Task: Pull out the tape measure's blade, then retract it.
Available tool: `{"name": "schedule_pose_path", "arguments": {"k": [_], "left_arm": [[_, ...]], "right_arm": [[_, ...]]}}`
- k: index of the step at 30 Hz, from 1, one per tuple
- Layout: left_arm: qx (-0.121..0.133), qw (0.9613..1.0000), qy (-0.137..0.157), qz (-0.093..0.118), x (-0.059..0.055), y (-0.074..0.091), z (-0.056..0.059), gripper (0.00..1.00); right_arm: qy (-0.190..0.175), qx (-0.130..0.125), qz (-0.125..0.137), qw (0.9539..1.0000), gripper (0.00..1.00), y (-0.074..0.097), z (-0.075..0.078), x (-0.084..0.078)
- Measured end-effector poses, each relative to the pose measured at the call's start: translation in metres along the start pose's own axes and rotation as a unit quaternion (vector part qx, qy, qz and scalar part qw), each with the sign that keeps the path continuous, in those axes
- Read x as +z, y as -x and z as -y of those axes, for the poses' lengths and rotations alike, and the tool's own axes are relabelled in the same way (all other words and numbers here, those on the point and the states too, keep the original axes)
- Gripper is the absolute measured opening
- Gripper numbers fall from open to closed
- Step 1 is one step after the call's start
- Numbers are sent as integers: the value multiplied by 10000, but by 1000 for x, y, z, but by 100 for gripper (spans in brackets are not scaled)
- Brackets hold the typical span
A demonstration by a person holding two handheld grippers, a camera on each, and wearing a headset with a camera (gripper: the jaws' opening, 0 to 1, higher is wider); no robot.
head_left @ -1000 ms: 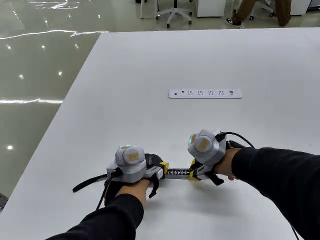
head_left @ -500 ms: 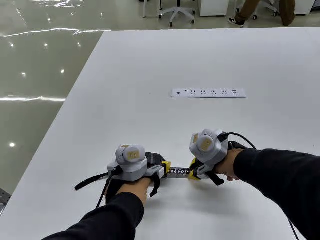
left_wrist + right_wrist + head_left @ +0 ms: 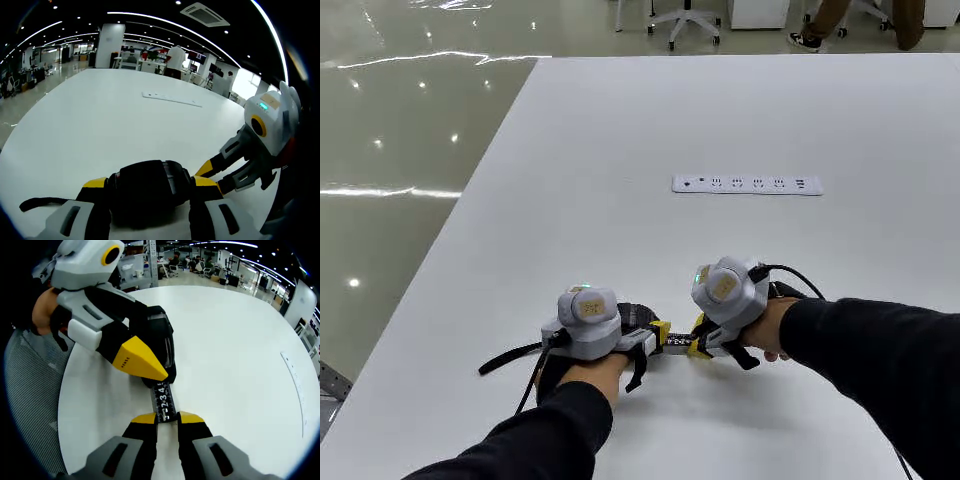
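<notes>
Tape measure case (image 3: pixel 147 192) of black matt plastic, dark blade (image 3: pixel 162 397), probably coated metal, left gripper (image 3: pixel 150 182) and right gripper (image 3: pixel 167 418) of smooth grey-white plastic with yellow jaws, smooth white matt surface (image 3: pixel 620 150), glossy floor (image 3: pixel 400 120), white plastic power strip (image 3: pixel 747 185).

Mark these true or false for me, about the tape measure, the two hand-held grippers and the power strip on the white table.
1. The left hand-held gripper is clamped around the tape measure case. True.
2. The right hand-held gripper pinches the end of the blade. True.
3. The blade is drawn out as far as the power strip. False: only a short stretch of blade spans the gap between the two grippers, and the power strip lies farther up the table, apart from them.
4. The tape measure case is bright red. False: it is black.
</notes>
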State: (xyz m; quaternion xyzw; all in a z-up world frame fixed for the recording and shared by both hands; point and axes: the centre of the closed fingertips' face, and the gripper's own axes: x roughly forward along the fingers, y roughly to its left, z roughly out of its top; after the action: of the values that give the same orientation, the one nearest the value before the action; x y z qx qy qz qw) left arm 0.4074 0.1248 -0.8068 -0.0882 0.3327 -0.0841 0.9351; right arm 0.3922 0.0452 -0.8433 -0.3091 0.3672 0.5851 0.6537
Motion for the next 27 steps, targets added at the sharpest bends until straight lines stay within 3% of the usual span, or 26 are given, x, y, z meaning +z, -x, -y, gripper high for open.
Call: {"name": "schedule_pose_path", "arguments": {"k": [27], "left_arm": [[-162,9999,27,-49,-1,-1,1,60]], "right_arm": [[-18,67,211,9998,11,-17,-6,26]]}}
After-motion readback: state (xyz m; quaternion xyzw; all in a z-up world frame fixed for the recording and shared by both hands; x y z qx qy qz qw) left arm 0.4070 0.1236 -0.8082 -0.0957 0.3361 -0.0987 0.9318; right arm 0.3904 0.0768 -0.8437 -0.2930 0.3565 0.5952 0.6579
